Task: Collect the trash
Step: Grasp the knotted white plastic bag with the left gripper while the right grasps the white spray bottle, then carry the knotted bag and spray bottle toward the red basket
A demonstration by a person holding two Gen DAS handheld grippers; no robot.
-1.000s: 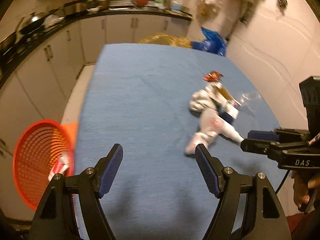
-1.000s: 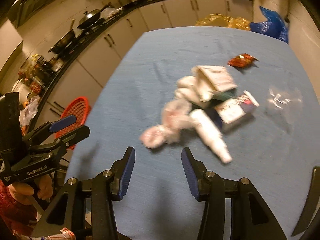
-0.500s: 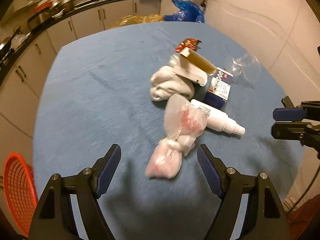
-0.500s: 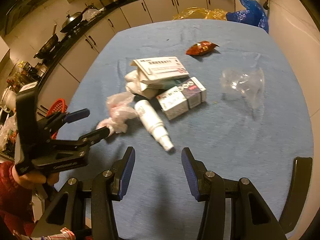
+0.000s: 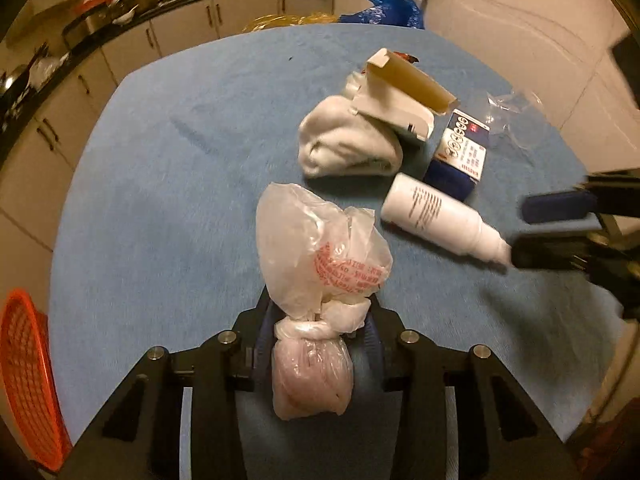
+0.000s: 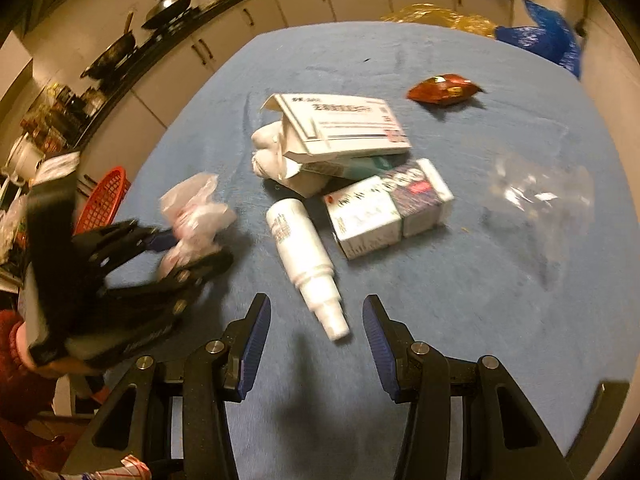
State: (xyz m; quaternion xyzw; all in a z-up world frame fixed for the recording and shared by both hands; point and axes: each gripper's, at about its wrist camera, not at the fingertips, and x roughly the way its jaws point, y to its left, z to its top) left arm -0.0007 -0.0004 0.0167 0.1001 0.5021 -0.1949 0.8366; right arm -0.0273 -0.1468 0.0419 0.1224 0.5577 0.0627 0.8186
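My left gripper (image 5: pixel 316 328) is shut on a knotted plastic bag (image 5: pixel 316 264) with red print, at its knot; it also shows in the right wrist view (image 6: pixel 192 216). A white spray bottle (image 5: pixel 440 220) lies to its right, nozzle toward my right gripper (image 6: pixel 316 320), which is open just short of the nozzle (image 6: pixel 334 326). Behind lie a white cloth wad (image 5: pixel 348 144), an open white carton (image 6: pixel 340 124), a blue-and-white box (image 6: pixel 388 208), a red snack wrapper (image 6: pixel 442 88) and clear plastic film (image 6: pixel 536 188).
All lies on a blue-covered table (image 5: pixel 180 184). An orange mesh basket (image 5: pixel 28 376) stands on the floor beyond the table's left edge. Kitchen cabinets (image 5: pixel 180 28) run behind; a blue bag (image 5: pixel 384 8) and yellow bag (image 6: pixel 436 18) sit past the far edge.
My left gripper moved forward onto the knotted bag and closed on it. My right gripper moved closer to the spray bottle's nozzle and stays open.
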